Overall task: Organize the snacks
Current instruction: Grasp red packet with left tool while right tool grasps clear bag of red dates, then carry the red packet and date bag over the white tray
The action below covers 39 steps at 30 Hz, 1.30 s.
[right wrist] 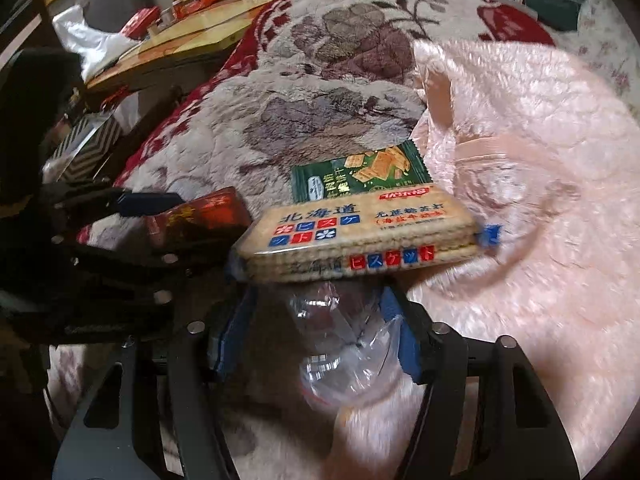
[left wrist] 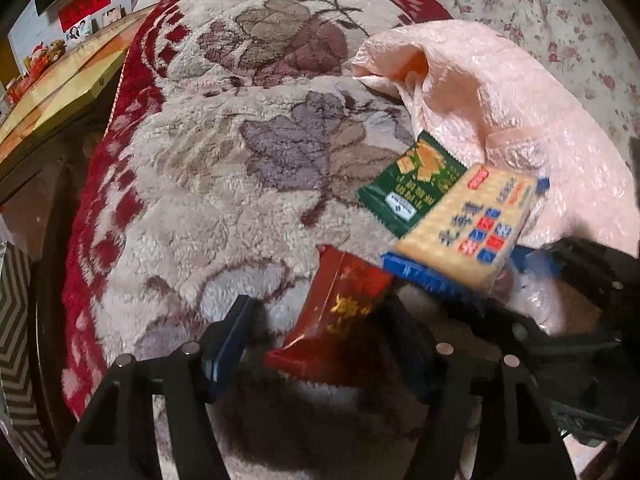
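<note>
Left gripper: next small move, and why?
Probably close the left gripper on the red snack packet: the packet lies on the blanket between the open jaws, its right edge near one finger, not visibly clamped. The frame is blurred.

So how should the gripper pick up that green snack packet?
Grip the flat green foil snack packet by its free near-left crimped edge, coming from the blanket side. The cracker pack overlaps its other end, so that side is blocked.
</note>
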Tool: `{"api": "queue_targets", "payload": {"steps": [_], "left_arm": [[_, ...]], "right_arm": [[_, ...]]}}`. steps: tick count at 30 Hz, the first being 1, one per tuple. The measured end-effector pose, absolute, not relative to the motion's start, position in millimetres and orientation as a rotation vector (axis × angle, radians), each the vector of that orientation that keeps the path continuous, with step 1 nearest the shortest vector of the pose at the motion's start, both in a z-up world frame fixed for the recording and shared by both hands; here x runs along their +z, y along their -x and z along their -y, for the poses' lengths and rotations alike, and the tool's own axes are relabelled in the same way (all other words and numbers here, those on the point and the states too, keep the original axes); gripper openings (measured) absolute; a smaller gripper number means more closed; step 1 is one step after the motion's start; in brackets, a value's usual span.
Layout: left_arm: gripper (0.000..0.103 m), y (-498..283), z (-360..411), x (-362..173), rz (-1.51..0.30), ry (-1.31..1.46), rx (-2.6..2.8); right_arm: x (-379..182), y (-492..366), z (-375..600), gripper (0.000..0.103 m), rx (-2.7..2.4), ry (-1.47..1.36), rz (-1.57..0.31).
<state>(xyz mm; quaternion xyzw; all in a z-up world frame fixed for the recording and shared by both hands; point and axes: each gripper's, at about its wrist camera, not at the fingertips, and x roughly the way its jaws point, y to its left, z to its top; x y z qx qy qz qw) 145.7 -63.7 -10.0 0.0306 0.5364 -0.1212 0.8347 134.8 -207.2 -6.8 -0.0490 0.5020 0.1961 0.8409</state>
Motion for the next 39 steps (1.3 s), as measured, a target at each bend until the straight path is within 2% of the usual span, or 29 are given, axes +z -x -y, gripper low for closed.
{"api": "queue_targets", "payload": {"steps": [2,4,5,7,13,25,39], "left_arm": [[0.057,-146,64,-10,-1.123,-0.071,-0.26],[0.052,-145,63,-10,-1.117,-0.067,-0.26],[0.047,-145,59,-9,-1.114,-0.055,-0.264],[0.044,-142,53,-6,-1.113,-0.03,-0.272],[0.037,-123,33,-1,-1.097,0.012,-0.252],[0.036,-71,-9,25,-1.041,0.093,-0.219],[0.036,-22,-56,46,-0.988,0.122,-0.098]], "right_arm": [[-10,-138,209,0.043,0.396,0.091,-1.056],[-7,-135,213,0.035,0.4,0.06,-1.048],[-6,-134,214,0.034,0.402,0.052,-1.048],[-5,-128,216,0.033,0.399,0.041,-1.058],[4,-98,213,0.03,0.426,0.0,-1.055],[24,-50,203,0.029,0.519,-0.078,-1.027],[41,-32,135,0.029,0.634,0.002,-0.998]]}}
